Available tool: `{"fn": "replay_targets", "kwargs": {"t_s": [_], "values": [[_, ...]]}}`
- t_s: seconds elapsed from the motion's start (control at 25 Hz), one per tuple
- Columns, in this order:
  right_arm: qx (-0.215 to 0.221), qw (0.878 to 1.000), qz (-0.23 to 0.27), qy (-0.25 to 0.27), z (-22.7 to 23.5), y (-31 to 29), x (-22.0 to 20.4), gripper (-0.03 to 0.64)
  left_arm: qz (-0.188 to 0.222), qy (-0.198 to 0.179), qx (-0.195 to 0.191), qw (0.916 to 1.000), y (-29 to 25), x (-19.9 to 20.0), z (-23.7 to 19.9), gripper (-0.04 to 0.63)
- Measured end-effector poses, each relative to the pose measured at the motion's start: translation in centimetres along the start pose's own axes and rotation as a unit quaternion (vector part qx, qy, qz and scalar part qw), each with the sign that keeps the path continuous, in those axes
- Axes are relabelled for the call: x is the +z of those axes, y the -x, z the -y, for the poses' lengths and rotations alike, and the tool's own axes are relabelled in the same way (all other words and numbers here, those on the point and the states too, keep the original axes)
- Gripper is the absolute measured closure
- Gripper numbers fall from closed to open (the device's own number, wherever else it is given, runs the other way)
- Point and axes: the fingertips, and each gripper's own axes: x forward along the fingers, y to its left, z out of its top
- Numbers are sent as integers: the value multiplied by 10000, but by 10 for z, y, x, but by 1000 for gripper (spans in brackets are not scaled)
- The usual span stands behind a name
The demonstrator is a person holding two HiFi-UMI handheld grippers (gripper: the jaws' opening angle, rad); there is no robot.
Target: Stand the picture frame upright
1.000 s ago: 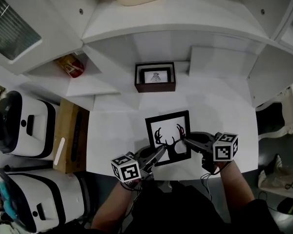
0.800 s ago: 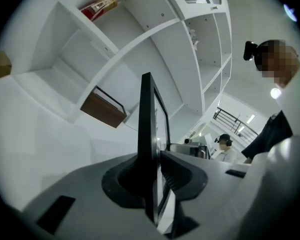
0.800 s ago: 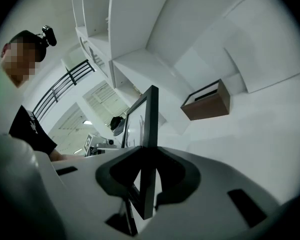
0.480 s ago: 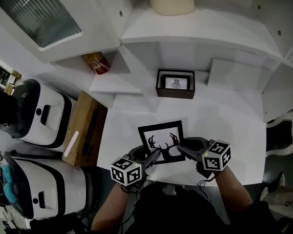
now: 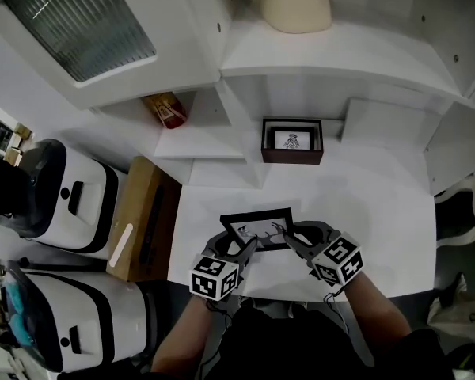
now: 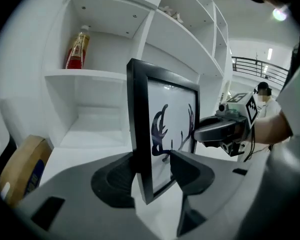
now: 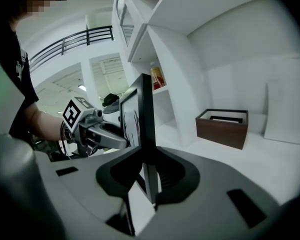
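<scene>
The black picture frame [image 5: 257, 226] with an antler print stands nearly upright on its lower edge near the front of the white table [image 5: 364, 212]. My left gripper [image 5: 249, 248] is at its left side. In the left gripper view the frame's edge [image 6: 139, 134] sits between jaws that have just been opening; the pads do not press it. My right gripper [image 5: 294, 240] is at the right side. Its jaws have just been closing a little and pinch the frame's edge [image 7: 146, 114]. Each gripper view shows the other gripper across the frame: the right gripper [image 6: 217, 129], the left gripper [image 7: 102, 134].
A brown box [image 5: 292, 141] holding a small picture stands at the back of the table. A red-labelled bottle [image 5: 168, 111] is in a shelf cubby at left. A cardboard box [image 5: 138, 228] and white machines [image 5: 55, 204] stand left of the table. A pot [image 5: 294, 6] tops the shelf.
The frame has gone from lying flat on the table to nearly upright. Both grippers rolled with it and drew closer to the front edge. The left jaws have spread wider.
</scene>
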Motion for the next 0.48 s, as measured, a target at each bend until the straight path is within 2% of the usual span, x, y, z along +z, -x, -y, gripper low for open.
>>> {"fn": "replay_targets", "kwargs": {"t_s": [0.12,0.32,0.48], "values": [[-315,9994,72,-98,-1,-13,6,543,-34,-123,-79,9999,3,4,-15,376],[-832,9965,4,-70,0,-30,10,540,-27,-609,-56,9981,1,12,-36,376],[-1101,9938,-47,-112,1,-41,10,537,-83,-738,-166,9971,-2,12,-48,376]]}}
